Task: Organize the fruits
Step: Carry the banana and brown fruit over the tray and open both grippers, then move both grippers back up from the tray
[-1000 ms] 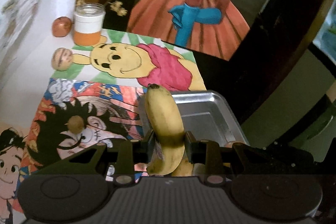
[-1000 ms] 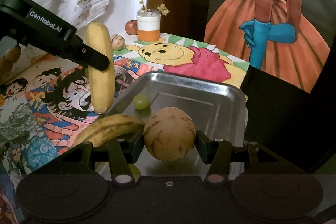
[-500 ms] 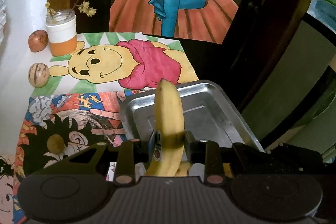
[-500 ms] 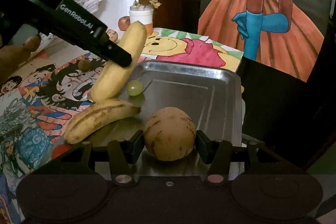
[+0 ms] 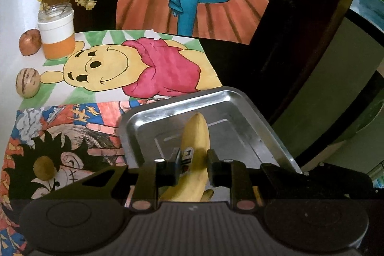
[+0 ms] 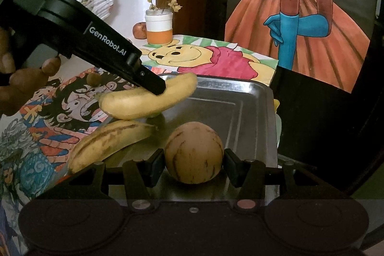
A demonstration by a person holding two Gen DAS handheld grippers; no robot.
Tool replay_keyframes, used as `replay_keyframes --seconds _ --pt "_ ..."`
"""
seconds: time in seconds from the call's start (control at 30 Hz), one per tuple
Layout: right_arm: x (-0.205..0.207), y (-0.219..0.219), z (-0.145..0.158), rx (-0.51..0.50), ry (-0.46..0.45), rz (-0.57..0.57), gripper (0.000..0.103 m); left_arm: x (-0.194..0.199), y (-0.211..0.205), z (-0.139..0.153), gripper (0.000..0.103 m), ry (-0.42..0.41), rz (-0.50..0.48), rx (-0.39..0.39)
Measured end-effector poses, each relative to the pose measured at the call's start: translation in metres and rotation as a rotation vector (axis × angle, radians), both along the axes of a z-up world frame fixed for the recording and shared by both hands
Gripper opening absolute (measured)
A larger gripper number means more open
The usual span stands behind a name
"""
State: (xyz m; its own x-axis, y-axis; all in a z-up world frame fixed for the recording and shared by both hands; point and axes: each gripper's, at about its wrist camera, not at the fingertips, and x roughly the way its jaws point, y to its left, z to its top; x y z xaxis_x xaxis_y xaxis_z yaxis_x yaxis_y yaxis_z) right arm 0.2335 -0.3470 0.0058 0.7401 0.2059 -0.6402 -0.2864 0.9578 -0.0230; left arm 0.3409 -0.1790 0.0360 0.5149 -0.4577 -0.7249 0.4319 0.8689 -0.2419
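Observation:
My left gripper is shut on a yellow banana with a sticker, holding it low over the metal tray. From the right wrist view the left gripper comes in from the left, and its banana lies nearly level above the tray's left side. My right gripper is shut on a round pale fruit with brown streaks, near the tray's front. A second, brown-streaked banana rests at the tray's left edge. The green grape is almost hidden under the held banana.
On the cartoon posters to the left sit a small brown fruit, a striped round fruit, a reddish apple and an orange-banded jar with twigs. A person's hand holds the left gripper. Dark furniture stands right of the tray.
The left gripper has come down and over the tray, and its banana has tipped from upright to nearly level, covering the grape. The right gripper and its round fruit have stayed put.

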Motion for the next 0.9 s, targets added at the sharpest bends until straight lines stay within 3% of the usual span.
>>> replay_keyframes --seconds 0.3,0.5,0.6,0.67,0.9 --pt "-0.005 0.003 0.006 -0.008 -0.014 -0.009 0.062 -0.005 0.004 -0.001 0.029 0.033 0.002 -0.018" --pt "-0.020 0.002 0.019 0.008 -0.047 -0.037 0.074 -0.018 0.014 0.012 0.035 0.012 0.019 -0.052" --pt "-0.030 0.002 0.027 0.024 -0.064 -0.052 0.080 -0.031 0.021 0.019 0.046 -0.014 0.025 -0.072" --pt "-0.037 0.002 0.032 0.035 -0.072 -0.059 0.085 -0.040 0.026 0.023 0.075 -0.035 0.042 -0.078" --pt "-0.069 0.008 0.051 0.052 -0.088 -0.079 0.096 -0.084 0.053 0.033 0.090 -0.099 0.104 -0.083"
